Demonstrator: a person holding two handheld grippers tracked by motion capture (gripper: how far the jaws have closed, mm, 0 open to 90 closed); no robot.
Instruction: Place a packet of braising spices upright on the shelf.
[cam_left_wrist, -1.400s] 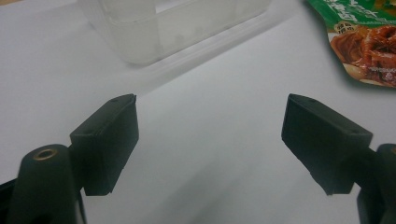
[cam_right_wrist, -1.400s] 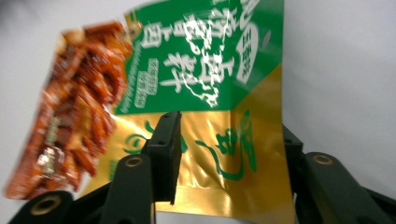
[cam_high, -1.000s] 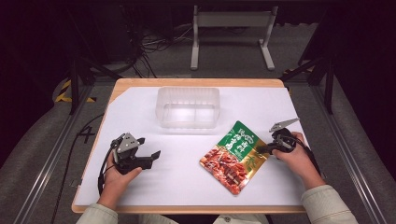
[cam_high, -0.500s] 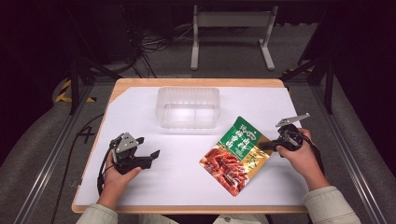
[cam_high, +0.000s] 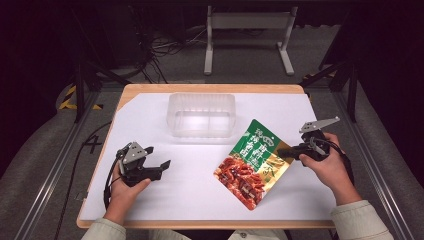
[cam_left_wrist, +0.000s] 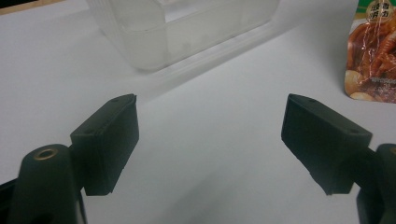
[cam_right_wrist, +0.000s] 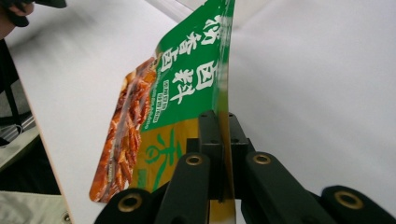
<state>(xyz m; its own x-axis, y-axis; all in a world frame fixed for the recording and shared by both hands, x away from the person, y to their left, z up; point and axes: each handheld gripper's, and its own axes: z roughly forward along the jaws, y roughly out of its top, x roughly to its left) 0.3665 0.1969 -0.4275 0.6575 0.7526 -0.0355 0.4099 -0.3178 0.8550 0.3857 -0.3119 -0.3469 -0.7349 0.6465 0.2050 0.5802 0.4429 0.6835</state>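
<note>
Pinching the yellow edge of a flat green, yellow and red printed snack pouch (cam_high: 252, 162), the right gripper (cam_high: 286, 151) has its two black jaws closed flat on the foil, one on each face, as the right gripper view shows (cam_right_wrist: 223, 154). In that view the pouch (cam_right_wrist: 182, 93) stands on edge and runs away from the jaws, its green end farthest out. From the high view the pouch sits over the right half of the white sheet covering the wooden table (cam_high: 150, 90), tilted, its red end toward the near edge and its green end pointing at the clear rectangular plastic container (cam_high: 202, 115). That container rests near the far edge, about midway across, apart from the pouch. The left gripper (cam_high: 162, 165) sits near the near left corner, its jaws spread wide with nothing between them (cam_left_wrist: 210, 140); beyond them lie the container (cam_left_wrist: 187, 28) and a corner of the pouch (cam_left_wrist: 373, 51).
</note>
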